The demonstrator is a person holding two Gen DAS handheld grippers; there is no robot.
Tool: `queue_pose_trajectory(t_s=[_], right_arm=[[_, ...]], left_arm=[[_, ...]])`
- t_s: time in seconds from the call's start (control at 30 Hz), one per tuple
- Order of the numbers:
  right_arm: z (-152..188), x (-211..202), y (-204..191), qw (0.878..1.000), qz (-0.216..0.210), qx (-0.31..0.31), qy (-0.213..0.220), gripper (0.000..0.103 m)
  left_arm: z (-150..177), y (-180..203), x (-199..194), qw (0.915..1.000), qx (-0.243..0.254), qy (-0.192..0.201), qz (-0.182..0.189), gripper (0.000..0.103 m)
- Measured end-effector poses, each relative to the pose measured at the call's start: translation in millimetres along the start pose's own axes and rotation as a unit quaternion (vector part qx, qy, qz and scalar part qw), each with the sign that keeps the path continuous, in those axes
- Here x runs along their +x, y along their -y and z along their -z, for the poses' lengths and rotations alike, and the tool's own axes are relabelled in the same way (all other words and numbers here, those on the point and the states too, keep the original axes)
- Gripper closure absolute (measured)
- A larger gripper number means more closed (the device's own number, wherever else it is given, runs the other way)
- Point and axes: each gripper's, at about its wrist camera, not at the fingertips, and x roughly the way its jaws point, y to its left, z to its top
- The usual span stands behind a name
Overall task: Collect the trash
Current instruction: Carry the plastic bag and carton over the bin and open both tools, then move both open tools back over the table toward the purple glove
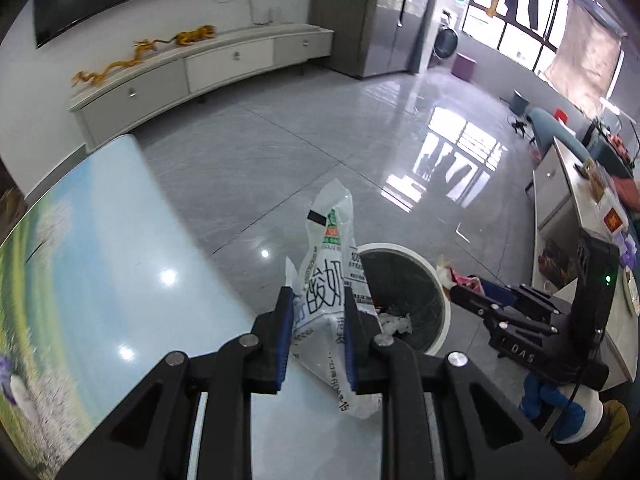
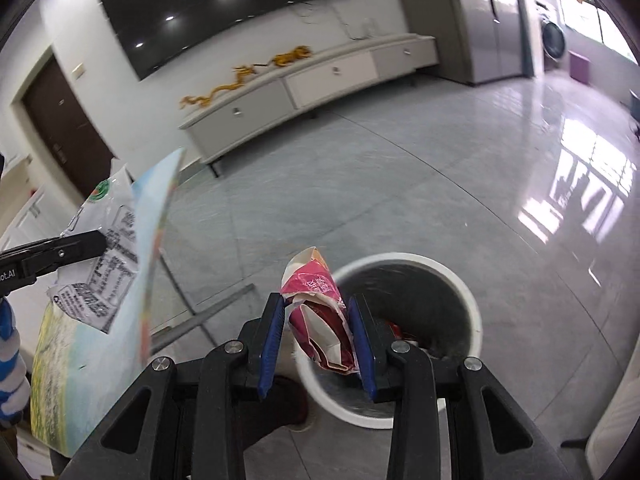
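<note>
Left gripper [image 1: 316,304]: jaws narrowed onto a white bag [image 1: 326,280] with black print, blue pads pressing both its sides. Bag stands upright between the fingers, top at 12 o'clock, lower end hanging past the pads. It is held over the edge of a table [image 1: 100,240] with a sky-and-meadow print that fills 9 o'clock.

Bin [image 1: 404,300], white rim, dark inside, on the floor just at 2 o'clock of the bag. Crumpled white paper lies in it. Right gripper [image 1: 456,294] visible at 3 o'clock, beyond the bin.

Right gripper [image 2: 316,308] from its own camera: jaws part-closed on a crumpled red wrapper [image 2: 320,320], pads touching both sides. Wrapper hangs over the bin's [image 2: 472,304] near rim at 12 to 1 o'clock; red scraps inside.

Left gripper [image 2: 102,242] at 9 o'clock with the bag [image 2: 108,236], table [image 2: 100,352] edge beside it.

Far, 11–12 o'clock: low cabinet [image 2: 312,76], TV [image 2: 224,4] above.
</note>
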Motion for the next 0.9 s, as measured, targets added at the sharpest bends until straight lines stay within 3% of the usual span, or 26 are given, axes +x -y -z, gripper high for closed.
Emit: queue_pose_trajectory(t_s=[0.17,0.2,0.23,0.3,0.43,0.53,0.7,0.9], right_arm=[[-7,12,26,1.0,0.014,0.019,-0.01,0.067],[-8,15,30,0.999,0.02,0.021,-0.013,0.065],[-7,16,35,0.999,0.024,0.025,-0.016,0.063],[-4,17,42,0.999,0.03,0.033,-0.018,0.052],[-3,18,52,0.998,0.039,0.045,-0.021,0.049],[-3,17,53,0.998,0.04,0.05,-0.019,0.049],[-4,3,38,0.999,0.034,0.039,-0.006,0.049],[-10,-16,-3,1.0,0.016,0.003,0.014,0.045]], left_arm=[[-20,35,52,0.9994,0.004,-0.022,0.027,0.077],[-22,39,60,0.999,0.002,-0.027,0.035,0.07],[-24,43,70,0.9982,-0.003,-0.033,0.05,0.055],[-27,51,80,0.9975,-0.008,-0.035,0.061,0.045],[-25,55,84,0.9973,-0.001,-0.037,0.064,0.045],[-21,48,72,0.9988,-0.001,-0.023,0.043,0.045],[-9,32,34,0.9995,-0.009,0.021,-0.021,0.045],[15,2,-25,0.9914,-0.034,0.088,-0.09,0.045]])
